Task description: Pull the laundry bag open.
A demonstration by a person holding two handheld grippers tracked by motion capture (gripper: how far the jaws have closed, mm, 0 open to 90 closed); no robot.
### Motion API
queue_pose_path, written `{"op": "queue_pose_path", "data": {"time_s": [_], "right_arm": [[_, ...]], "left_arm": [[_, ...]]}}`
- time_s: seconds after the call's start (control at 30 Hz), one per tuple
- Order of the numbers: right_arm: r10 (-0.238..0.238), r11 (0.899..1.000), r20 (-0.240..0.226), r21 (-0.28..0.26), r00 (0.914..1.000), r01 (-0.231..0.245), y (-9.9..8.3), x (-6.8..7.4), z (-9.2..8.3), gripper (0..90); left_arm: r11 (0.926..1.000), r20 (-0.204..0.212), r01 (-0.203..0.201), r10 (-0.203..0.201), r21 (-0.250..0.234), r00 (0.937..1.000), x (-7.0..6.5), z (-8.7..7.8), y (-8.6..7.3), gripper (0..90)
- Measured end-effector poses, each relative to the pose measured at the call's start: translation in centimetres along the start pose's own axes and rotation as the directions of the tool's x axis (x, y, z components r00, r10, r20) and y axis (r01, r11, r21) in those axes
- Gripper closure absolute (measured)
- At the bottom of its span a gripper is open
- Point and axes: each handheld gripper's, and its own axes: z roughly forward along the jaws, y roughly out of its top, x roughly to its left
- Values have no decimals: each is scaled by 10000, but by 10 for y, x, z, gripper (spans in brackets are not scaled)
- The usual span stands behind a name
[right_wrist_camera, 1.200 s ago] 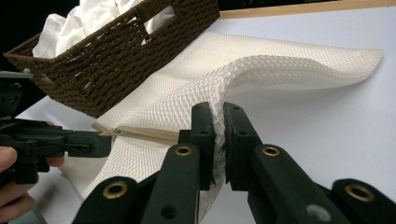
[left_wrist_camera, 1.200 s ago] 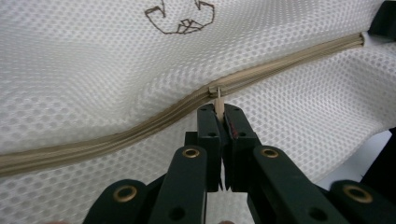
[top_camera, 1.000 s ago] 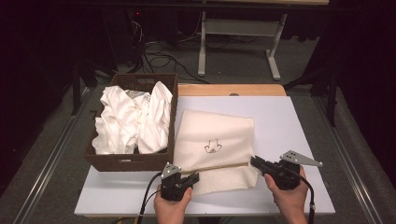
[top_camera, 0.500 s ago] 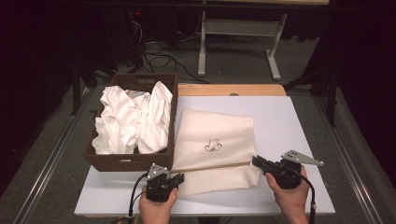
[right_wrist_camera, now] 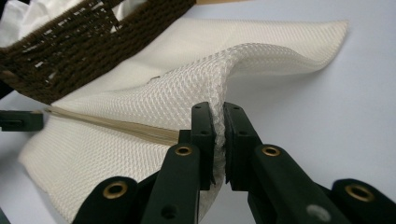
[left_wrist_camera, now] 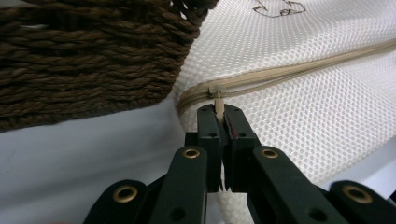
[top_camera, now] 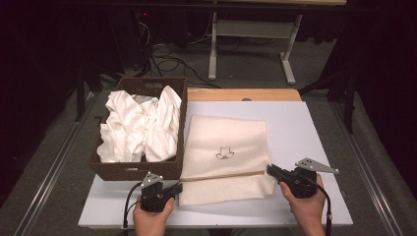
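White table [top_camera: 314, 128], wide and mostly bare. Brown woven basket [top_camera: 140, 169] at its left, heaped with crumpled white garments [top_camera: 140, 125]. Cream mesh laundry bag [top_camera: 223, 142] flat just beside the basket, a small dark emblem [top_camera: 225, 154] on its upper face, a beige zipper [top_camera: 231, 174] across its near part. Right gripper [top_camera: 271, 170] clamped shut on the bag's right edge at the zipper's end, mesh pinched into a raised fold [right_wrist_camera: 219, 88]. Left gripper [top_camera: 177, 187] closed on the zipper pull [left_wrist_camera: 218, 99], at the bag's left end close under the basket's corner.

Likely trouble from here: pull tab slipping from the thin pinch under a sideways tug; slider jamming on loose mesh if the right grip slackens; jaws knocking the basket wall, given the tight gap.
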Motion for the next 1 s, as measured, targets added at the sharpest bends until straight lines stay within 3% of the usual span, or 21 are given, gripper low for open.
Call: {"op": "queue_pose_path", "data": {"time_s": [0.23, 0.4, 0.63, 0.8, 1.0], "right_arm": [[-281, 9986, 691, 473, 9972, 248, -3, -1, 6, 854], [-336, 9967, 989, 770, 9945, 261, -6, -4, 10, 856], [-116, 9908, 1402, 1355, 9901, -76, -16, -13, 21, 857], [171, 9858, 1537, 1626, 9880, -423, -22, -19, 26, 858], [-18, 9789, 1984, 2004, 9801, -388, -30, -17, 33, 859]], "left_arm": [[10000, 59, -11, 11, 15, 10000, 7, -6, 2, 871], [9992, 400, 389, -390, 33, 9984, 14, -6, 0, 871], [9998, 343, 41, -48, 211, 9994, 12, -5, 1, 872], [9995, 436, 117, -130, 283, 9990, 15, -4, 2, 872], [9994, 475, 170, -185, 311, 9987, 16, -1, 1, 872]]}}
